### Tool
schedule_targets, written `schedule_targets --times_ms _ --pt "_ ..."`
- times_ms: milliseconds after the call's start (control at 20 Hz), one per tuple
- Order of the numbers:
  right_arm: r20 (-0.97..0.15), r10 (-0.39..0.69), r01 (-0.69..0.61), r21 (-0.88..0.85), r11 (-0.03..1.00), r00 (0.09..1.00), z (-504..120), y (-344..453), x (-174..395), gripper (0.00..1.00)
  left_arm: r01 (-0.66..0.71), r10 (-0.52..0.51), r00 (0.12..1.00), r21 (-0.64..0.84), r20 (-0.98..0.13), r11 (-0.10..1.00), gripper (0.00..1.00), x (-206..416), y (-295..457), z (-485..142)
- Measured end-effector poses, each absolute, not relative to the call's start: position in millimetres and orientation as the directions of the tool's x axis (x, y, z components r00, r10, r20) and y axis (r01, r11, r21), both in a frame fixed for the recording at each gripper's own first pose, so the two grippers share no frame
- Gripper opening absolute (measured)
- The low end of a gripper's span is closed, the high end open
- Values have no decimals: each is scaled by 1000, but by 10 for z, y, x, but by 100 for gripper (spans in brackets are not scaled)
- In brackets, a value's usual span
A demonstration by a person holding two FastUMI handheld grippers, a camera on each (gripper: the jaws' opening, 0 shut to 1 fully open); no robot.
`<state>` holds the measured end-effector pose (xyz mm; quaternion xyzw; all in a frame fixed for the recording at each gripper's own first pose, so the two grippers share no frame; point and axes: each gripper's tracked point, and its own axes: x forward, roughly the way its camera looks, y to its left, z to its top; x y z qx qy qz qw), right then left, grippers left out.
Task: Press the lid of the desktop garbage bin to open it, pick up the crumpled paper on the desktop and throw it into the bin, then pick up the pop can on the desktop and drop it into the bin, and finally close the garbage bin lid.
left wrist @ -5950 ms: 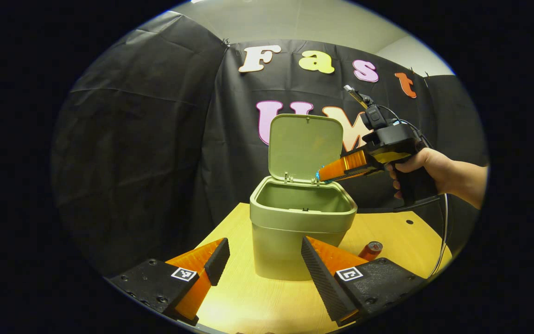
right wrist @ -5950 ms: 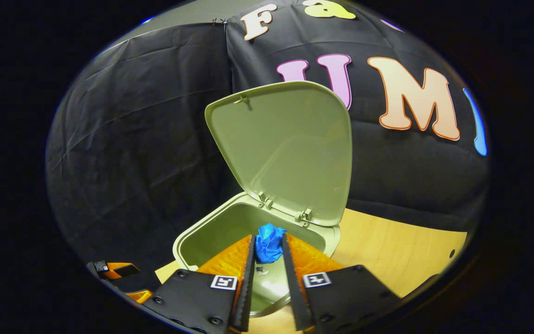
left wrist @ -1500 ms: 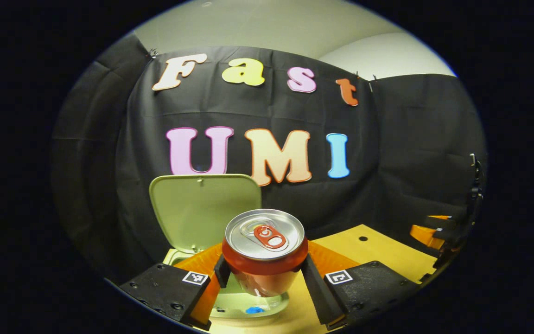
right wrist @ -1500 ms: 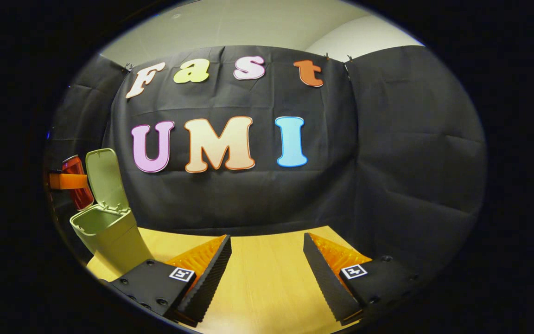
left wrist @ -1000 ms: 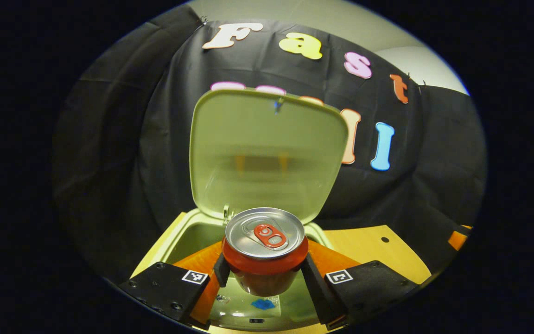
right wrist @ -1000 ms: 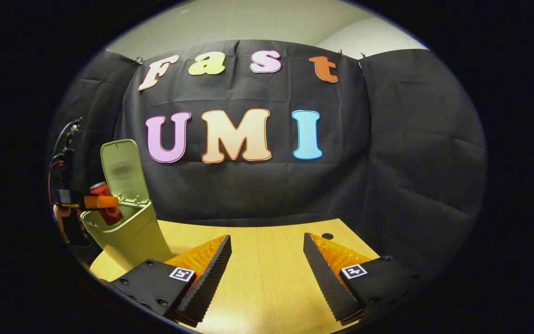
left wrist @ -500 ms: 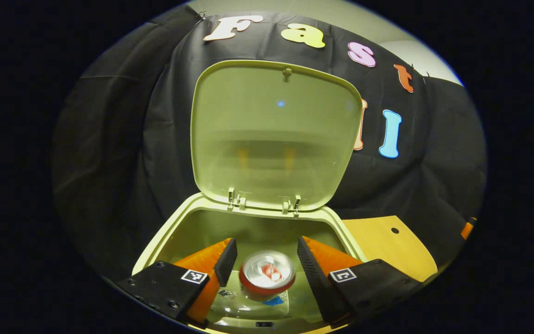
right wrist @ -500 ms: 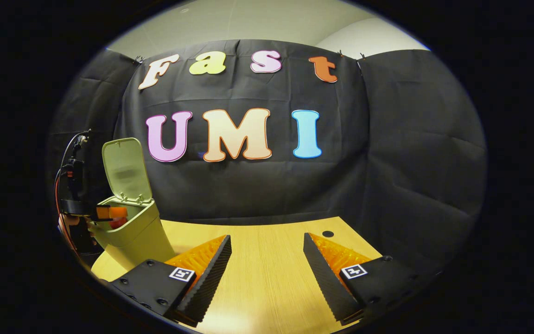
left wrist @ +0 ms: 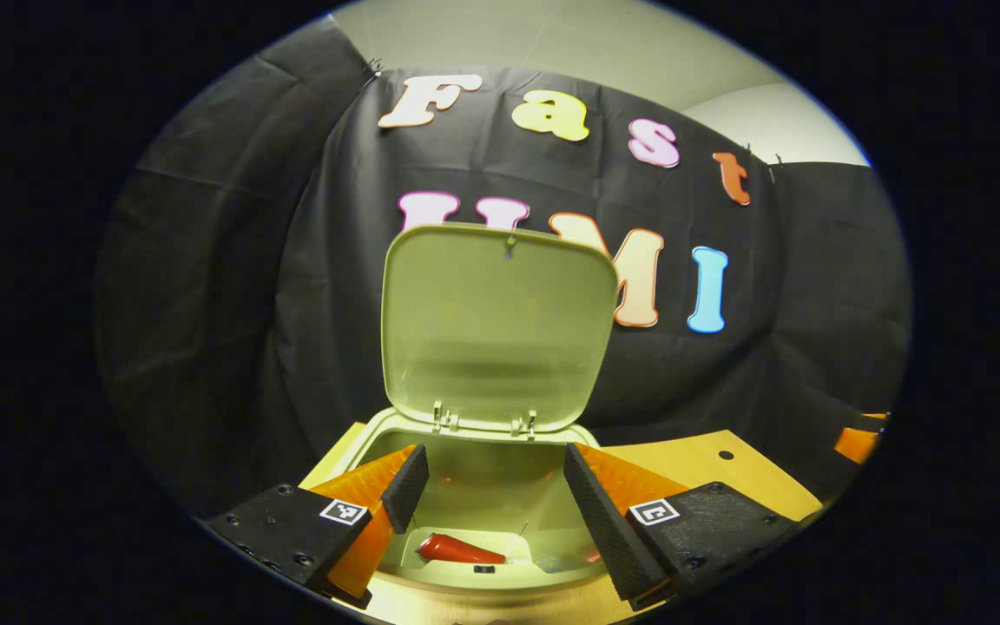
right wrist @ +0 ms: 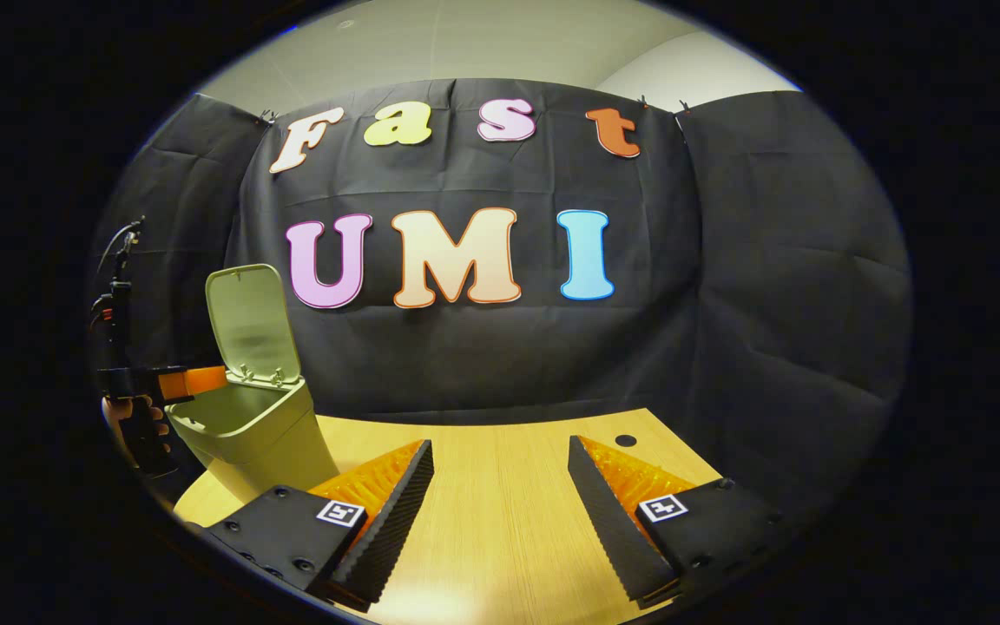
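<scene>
In the left gripper view, the left claw (left wrist: 490,486) hangs spread and empty over the mouth of the garbage bin (left wrist: 361,441), whose lid (left wrist: 496,325) stands upright at the far side, and the pop can (left wrist: 457,549) lies on its side on the bin's floor. In the right gripper view, the right claw (right wrist: 500,486) is spread wide with nothing between its fingers, low over the bare wooden tabletop (right wrist: 500,529). The bin stands well apart at the far left, with a hand (right wrist: 131,421) holding the left claw just above its near rim.
</scene>
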<state>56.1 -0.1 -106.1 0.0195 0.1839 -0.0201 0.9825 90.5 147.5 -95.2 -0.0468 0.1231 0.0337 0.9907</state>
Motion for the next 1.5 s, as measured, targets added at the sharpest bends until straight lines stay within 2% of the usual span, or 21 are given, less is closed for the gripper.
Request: schedule_targets --times_ms 350,500,850,1200,1400,1500 --pt "-323 30 -15 51 999 946 -916 43 528 99 -8 3 987 -30 -159 1000 92 455 840 -536" --pt "-318 49 -31 61 998 947 -909 12 470 97 34 -46 984 -72 -174 997 92 339 469 -605" --pt "-293 74 -56 71 996 953 -869 -147 336 99 -24 5 988 -119 -156 993 93 296 223 -534" --pt "-263 69 -53 69 996 962 -714 -292 348 98 -132 103 983 -197 -152 972 92 685 857 13" --pt "-239 46 -28 78 997 970 -601 -388 395 99 -188 170 978 -148 -122 971 91 1069 1404 337" --pt "-227 24 -8 71 997 974 -543 -437 414 98 -185 170 976 -111 -133 976 91 1284 1566 440"
